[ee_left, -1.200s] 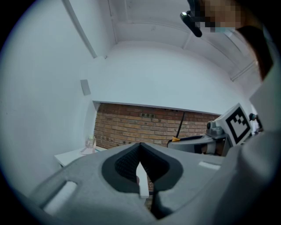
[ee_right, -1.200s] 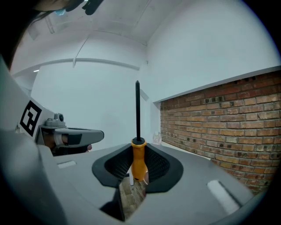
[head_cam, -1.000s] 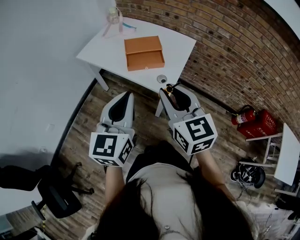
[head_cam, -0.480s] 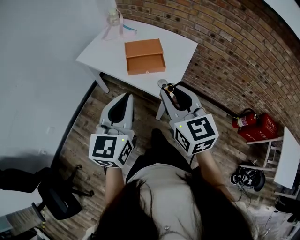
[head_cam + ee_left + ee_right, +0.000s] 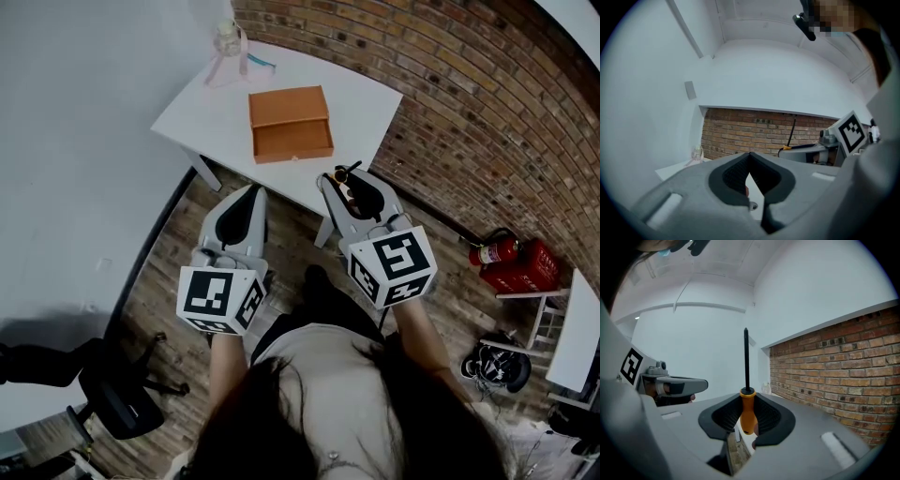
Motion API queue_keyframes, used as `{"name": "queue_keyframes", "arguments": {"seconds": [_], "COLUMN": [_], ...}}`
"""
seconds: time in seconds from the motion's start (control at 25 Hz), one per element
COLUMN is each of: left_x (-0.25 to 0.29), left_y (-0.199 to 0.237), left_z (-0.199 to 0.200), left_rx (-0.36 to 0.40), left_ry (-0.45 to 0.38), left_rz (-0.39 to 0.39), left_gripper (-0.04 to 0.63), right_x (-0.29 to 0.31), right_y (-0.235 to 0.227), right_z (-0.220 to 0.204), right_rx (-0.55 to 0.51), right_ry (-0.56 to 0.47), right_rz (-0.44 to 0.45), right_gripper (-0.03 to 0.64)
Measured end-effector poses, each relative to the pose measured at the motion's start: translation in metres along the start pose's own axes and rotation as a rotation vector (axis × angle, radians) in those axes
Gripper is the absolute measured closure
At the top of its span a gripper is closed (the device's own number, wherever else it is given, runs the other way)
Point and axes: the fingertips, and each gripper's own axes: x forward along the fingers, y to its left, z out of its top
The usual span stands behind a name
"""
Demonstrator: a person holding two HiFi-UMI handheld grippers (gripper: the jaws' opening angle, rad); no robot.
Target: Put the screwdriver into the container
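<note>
Brick wall point(image 5: 450, 94) behind a white worktop point(image 5: 356, 94): the screwdriver point(image 5: 342, 176) is clamped in the right gripper point(image 5: 330, 180), outside the orange container point(image 5: 289, 122).

From the head view, the container sits mid-worktop and a clear bottle point(image 5: 228, 37) stands at the worktop's far left corner. The right gripper's tips hang at the worktop's near edge, apart from the container. The left gripper point(image 5: 251, 190) is off the worktop's near side, over the wood floor point(image 5: 178, 253). In the left gripper view, the jaws are pressed together with nothing between them, and the worktop point(image 5: 675, 171) lies beyond. In the right gripper view, the jaws are closed on the screwdriver's point(image 5: 747, 399) orange handle. Its black shaft stands straight up from them, with the worktop out beyond the tips.
</note>
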Motion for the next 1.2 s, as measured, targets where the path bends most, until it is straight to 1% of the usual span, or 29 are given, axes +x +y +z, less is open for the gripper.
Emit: {"name": "queue_keyframes", "arguments": {"seconds": [0.32, 0.76, 1.2], "left_x": [0.048, 0.099, 0.122], "left_y": [0.011, 0.032, 0.042], "left_z": [0.006, 0.008, 0.008], "left_rx": [0.007, 0.003, 0.006], "left_ry": [0.001, 0.005, 0.015], "left_rz": [0.015, 0.082, 0.163], "left_gripper": [0.595, 0.595, 0.595], "right_x": [0.034, 0.078, 0.108], "right_y": [-0.037, -0.081, -0.101], "right_z": [0.001, -0.005, -0.012], "right_rx": [0.009, 0.018, 0.03], "right_ry": [0.01, 0.034, 0.052], "right_rz": [0.026, 0.076, 0.151], "right_gripper": [0.529, 0.529, 0.529]}}
